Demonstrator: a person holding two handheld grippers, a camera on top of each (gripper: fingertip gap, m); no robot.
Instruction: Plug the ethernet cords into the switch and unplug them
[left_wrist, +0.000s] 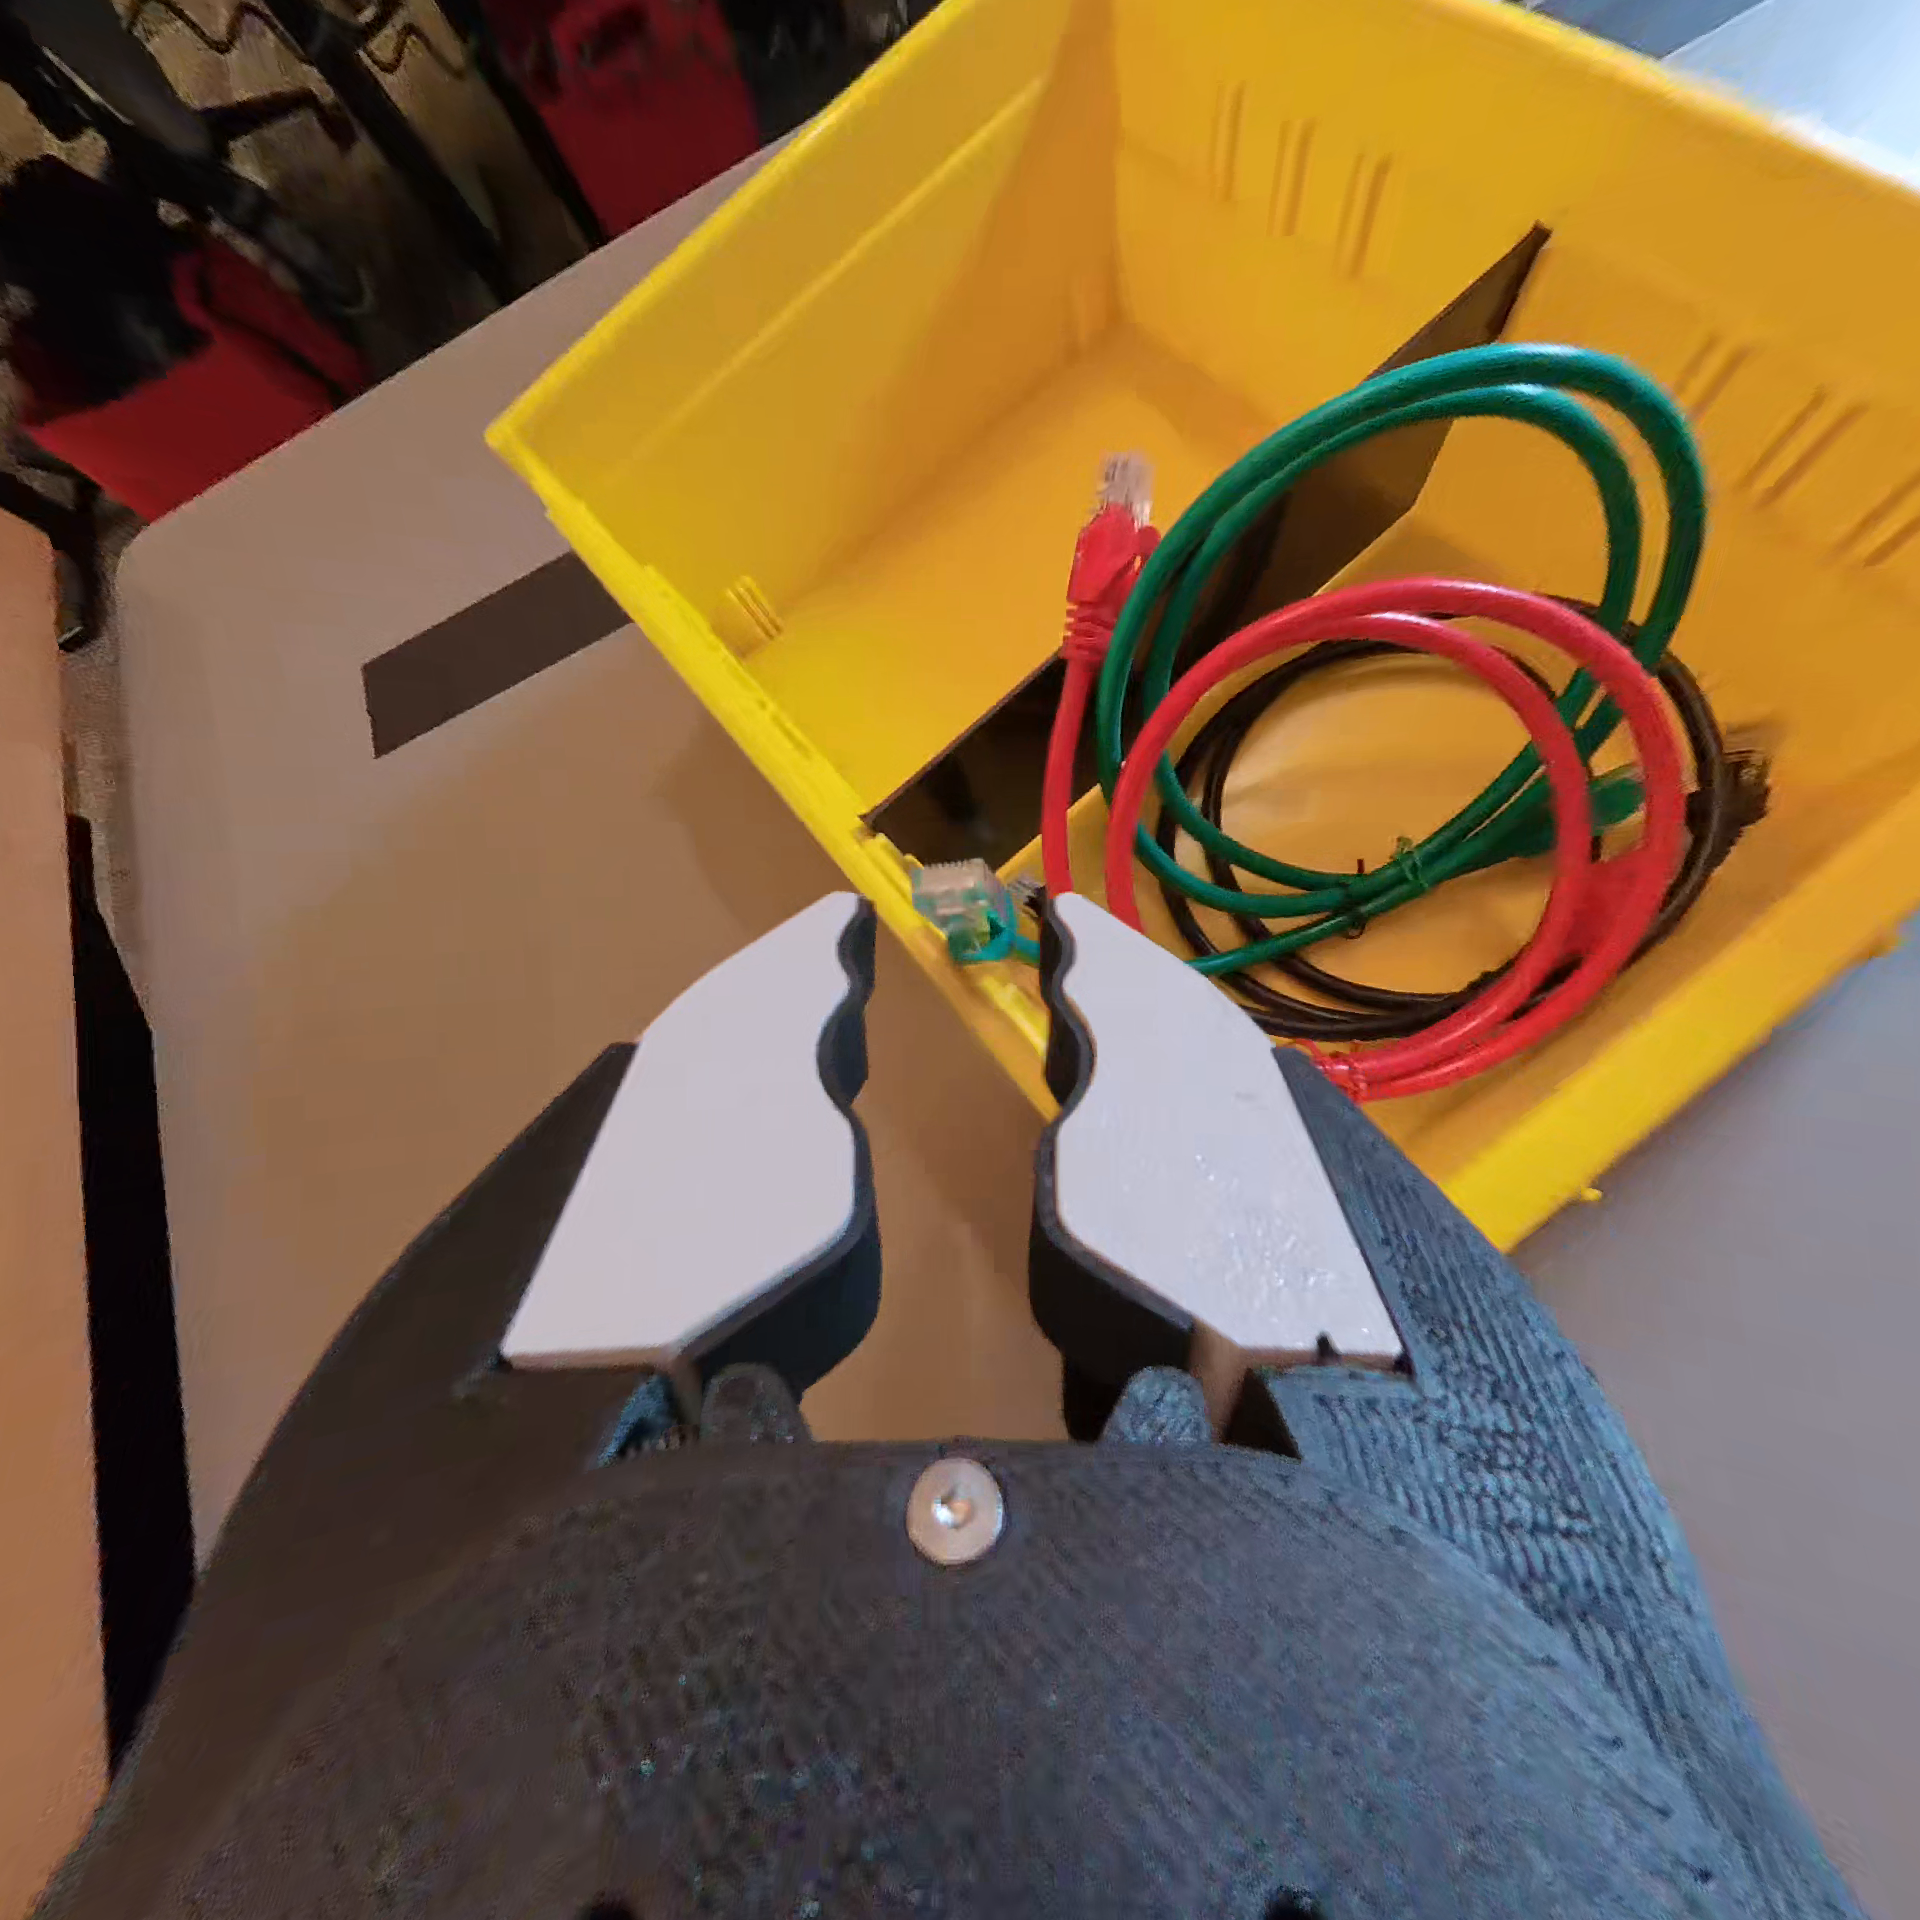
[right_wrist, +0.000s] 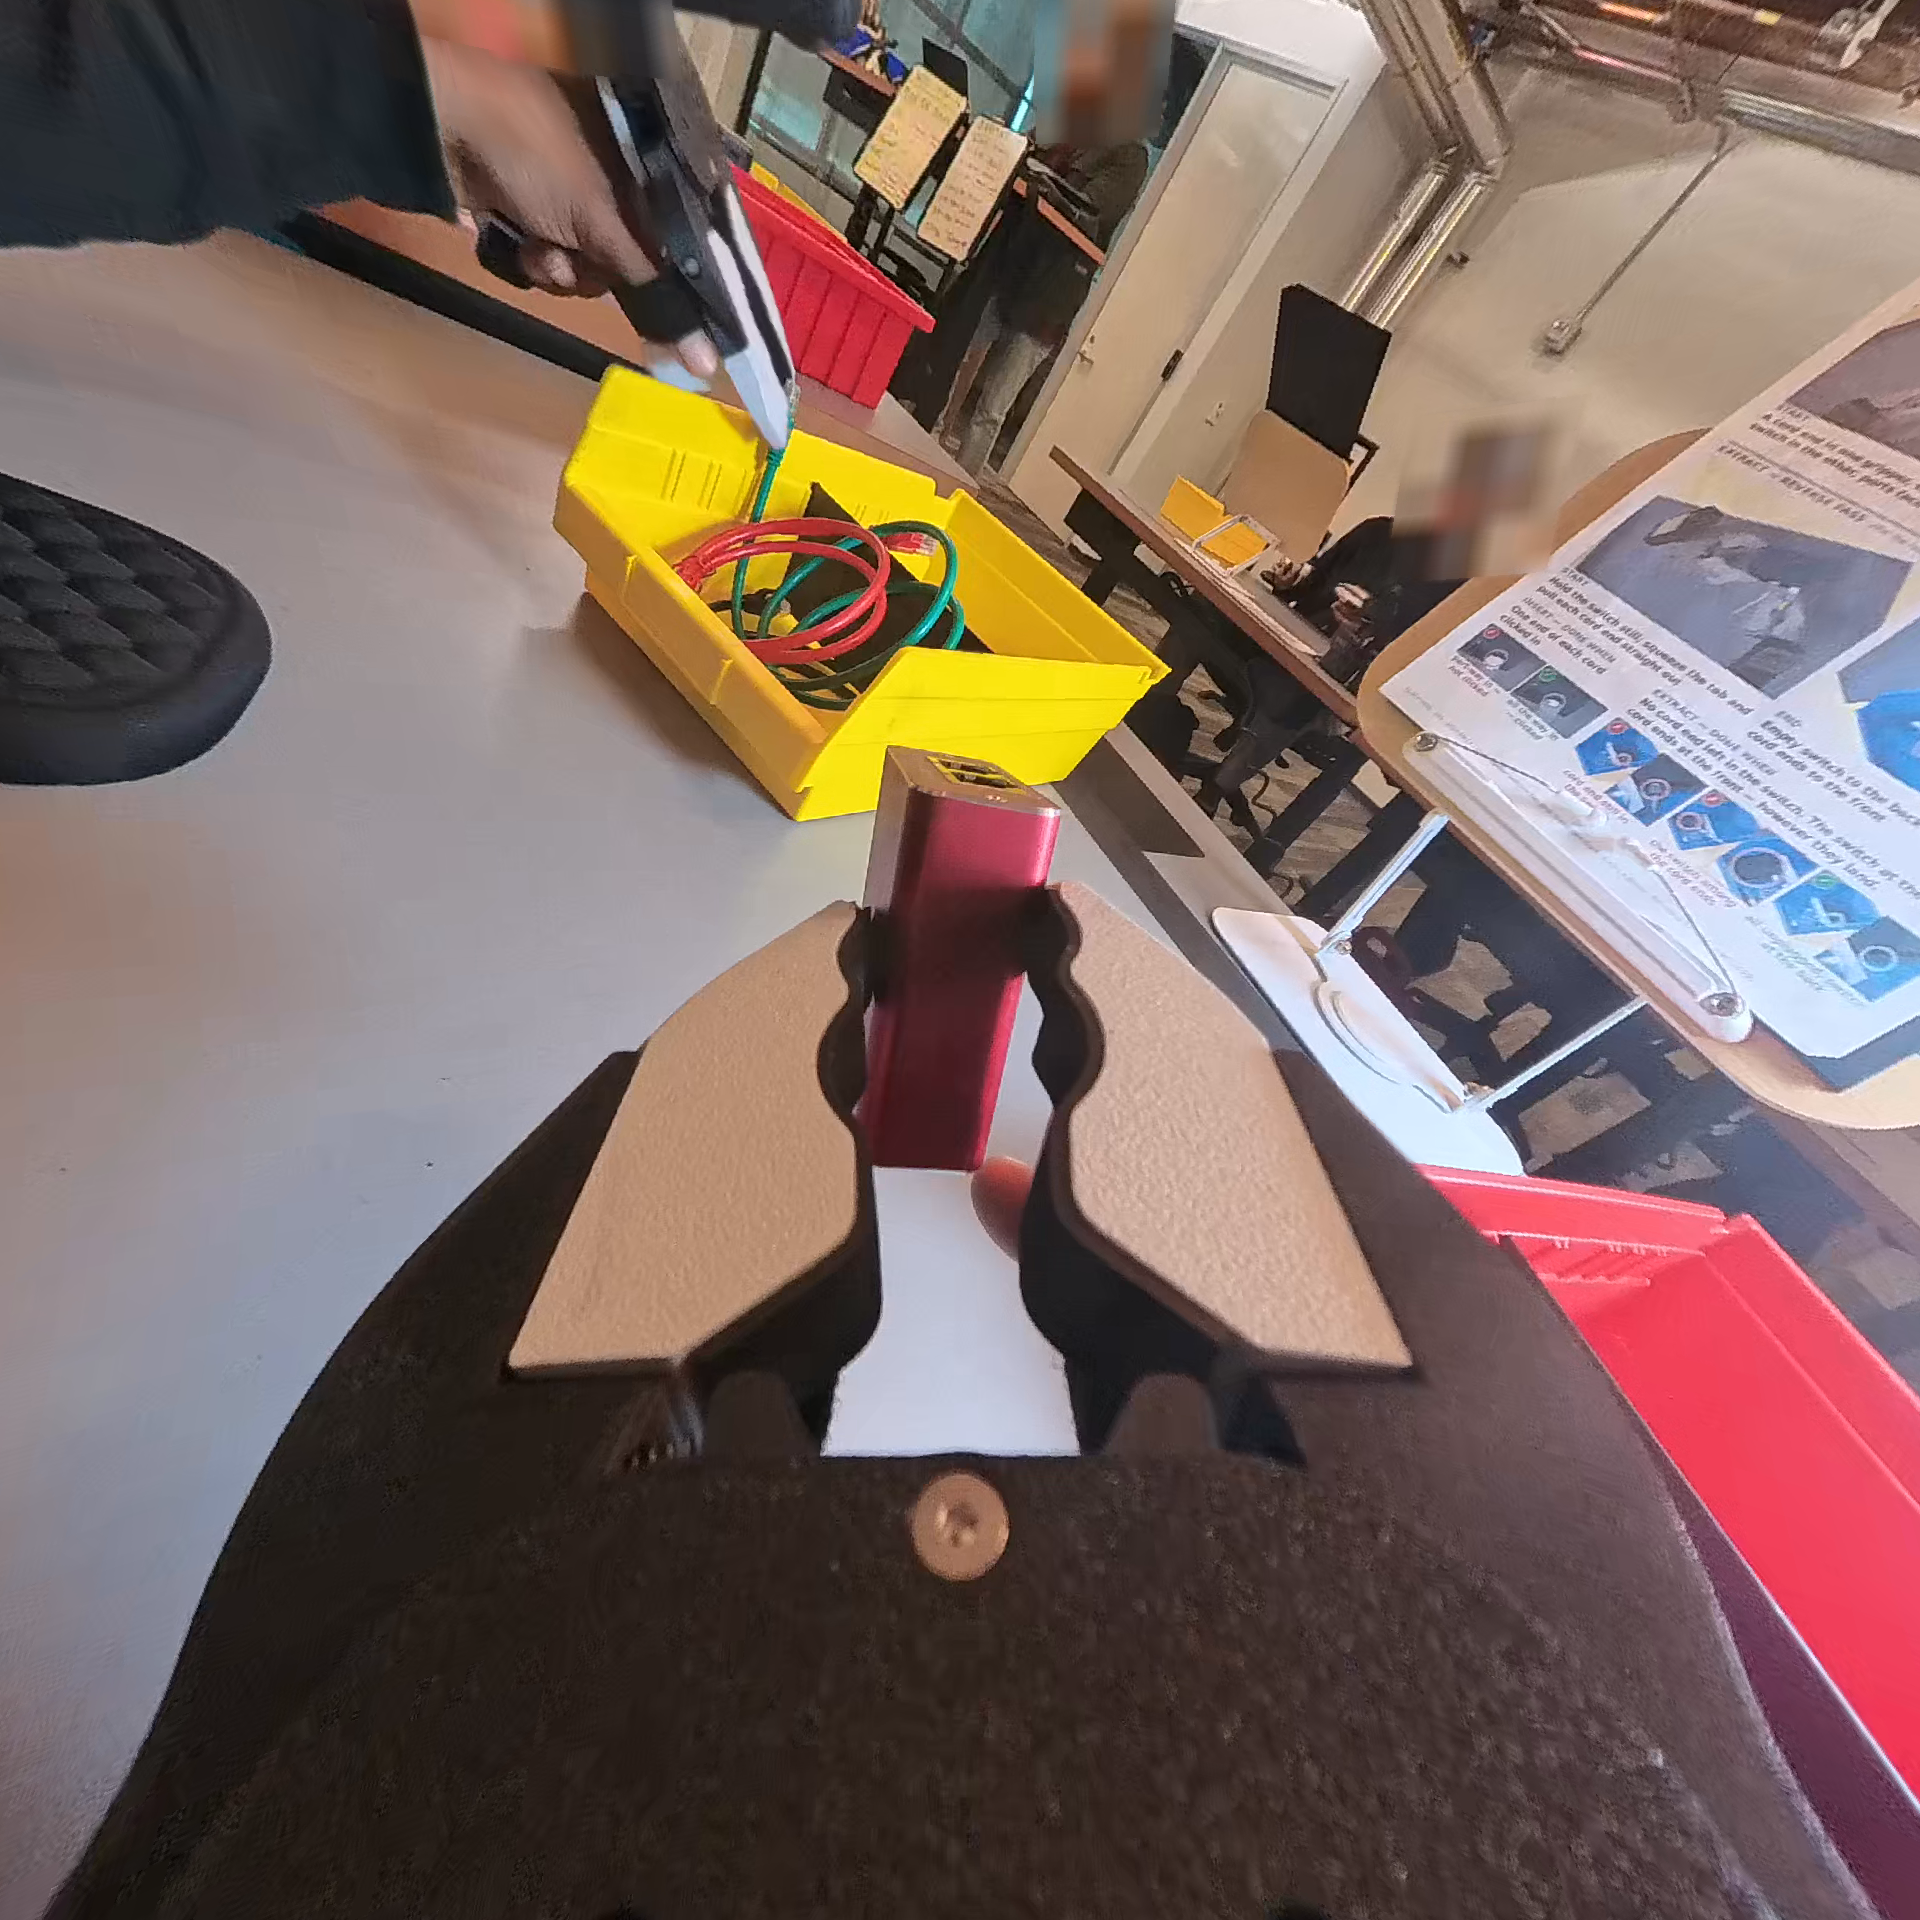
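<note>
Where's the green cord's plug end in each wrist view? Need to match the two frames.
Left wrist view: green cord plug sits just beyond the left tool's tips, at the near wall of the yellow bin.
Right wrist view: upper middle, plug at the tip of the far tool, green cord running down into the bin; the right tool holds the red switch.
Shared landmark: the yellow bin with the red cord coil.

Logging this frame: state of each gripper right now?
Left gripper: pinching the green cord near its plug, above the yellow bin.
Right gripper: shut on the red switch.
</note>
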